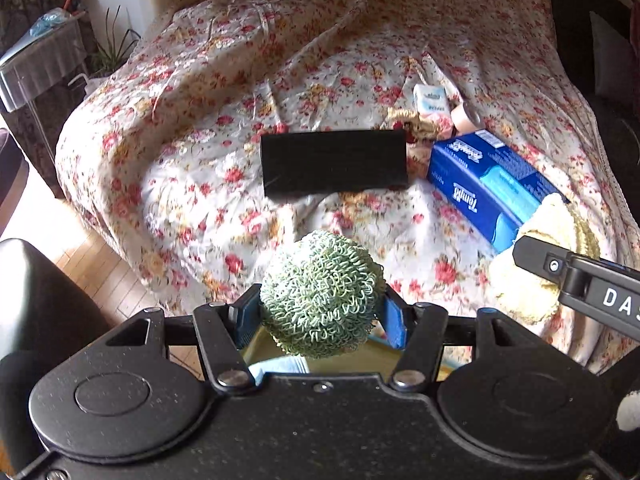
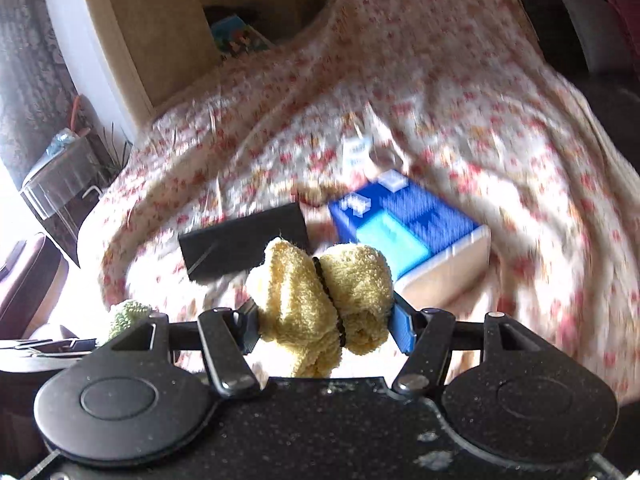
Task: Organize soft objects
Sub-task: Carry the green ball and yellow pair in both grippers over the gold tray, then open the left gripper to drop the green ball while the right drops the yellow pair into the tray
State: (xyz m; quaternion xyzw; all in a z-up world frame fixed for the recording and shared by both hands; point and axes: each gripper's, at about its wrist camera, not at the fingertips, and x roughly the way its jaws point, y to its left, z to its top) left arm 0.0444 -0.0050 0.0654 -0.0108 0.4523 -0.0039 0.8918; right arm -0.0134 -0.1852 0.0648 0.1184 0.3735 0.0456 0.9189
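While clamped on a green scrubber ball and a banded yellow towel roll, left gripper and right gripper poised above the floral bed, black box dead ahead, long axis crosswise.

Left tool grips green loopy ball above floral bedspread; black box, blue tissue pack beyond.

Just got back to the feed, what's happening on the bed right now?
Both grippers are loaded. The left gripper is shut on a green scrubber ball, held above the near edge of the floral bedspread. The right gripper is shut on a yellow towel bundle tied with a dark band. A black box and a blue tissue pack lie on the bed ahead.
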